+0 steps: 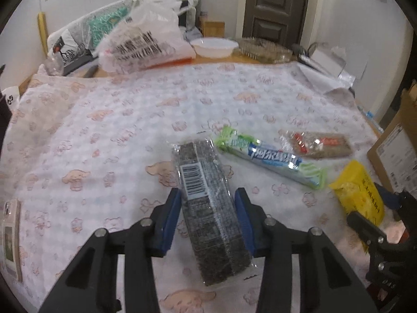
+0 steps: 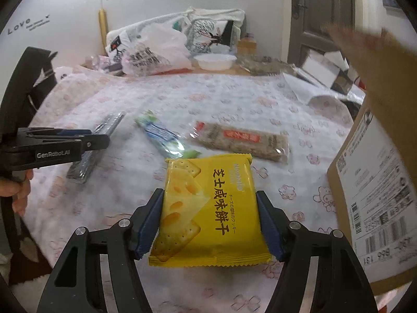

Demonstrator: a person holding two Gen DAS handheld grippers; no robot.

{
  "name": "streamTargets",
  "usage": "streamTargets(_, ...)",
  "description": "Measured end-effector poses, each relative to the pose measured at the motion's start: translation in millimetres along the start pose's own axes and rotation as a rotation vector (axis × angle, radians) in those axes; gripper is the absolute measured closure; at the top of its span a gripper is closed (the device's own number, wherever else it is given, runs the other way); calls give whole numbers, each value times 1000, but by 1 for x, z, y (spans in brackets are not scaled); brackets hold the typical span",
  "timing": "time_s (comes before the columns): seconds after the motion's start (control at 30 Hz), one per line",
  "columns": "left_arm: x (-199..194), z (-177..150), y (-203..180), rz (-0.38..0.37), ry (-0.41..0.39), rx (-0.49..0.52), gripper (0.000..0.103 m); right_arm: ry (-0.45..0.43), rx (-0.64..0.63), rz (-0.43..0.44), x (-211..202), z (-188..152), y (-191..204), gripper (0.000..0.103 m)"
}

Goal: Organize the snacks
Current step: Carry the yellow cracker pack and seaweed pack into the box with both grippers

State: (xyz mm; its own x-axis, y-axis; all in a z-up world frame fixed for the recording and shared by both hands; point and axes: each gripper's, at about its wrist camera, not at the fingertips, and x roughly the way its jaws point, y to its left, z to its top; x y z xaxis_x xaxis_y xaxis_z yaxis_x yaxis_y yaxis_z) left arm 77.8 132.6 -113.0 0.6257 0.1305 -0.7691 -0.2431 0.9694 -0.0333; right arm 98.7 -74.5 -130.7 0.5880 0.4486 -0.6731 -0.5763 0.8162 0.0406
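Note:
A dark seaweed pack [image 1: 208, 208] with a barcode label sits between the blue pads of my left gripper [image 1: 207, 193], which is shut on it over the patterned cloth. In the right wrist view, my right gripper [image 2: 209, 193] is shut on a yellow cheese cracker pack [image 2: 208, 208], with both pads against its sides. The left gripper [image 2: 99, 140] shows there from the side, with the seaweed pack [image 2: 83, 164] under it. A green and blue candy bar [image 1: 271, 156] and a clear-wrapped grain bar [image 1: 320, 144] with red labels lie on the cloth beyond.
A cardboard box [image 2: 378, 182] with shipping labels stands close at the right. At the table's far edge are a white plastic bag [image 1: 146, 41], a white bowl [image 1: 213, 47] and a clear tray [image 1: 263, 49]. A phone [image 1: 11, 234] lies at the left edge. A person's hand [image 2: 18, 190] holds the left gripper.

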Motion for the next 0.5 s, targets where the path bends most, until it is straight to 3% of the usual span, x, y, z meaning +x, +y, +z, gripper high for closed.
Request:
streamTargets(0.27,-81,17,-6,-42,-153,30,63,-129,-65,108,-61,26,28,38)
streamTargets(0.4,-127,37,-36,-61,-247,113,63,-237,-96,117,-103,45,22,38)
streamTargets(0.5,-153,54,-70,-122,-294,177,63,-302,-92,88,-133,55,2,38)
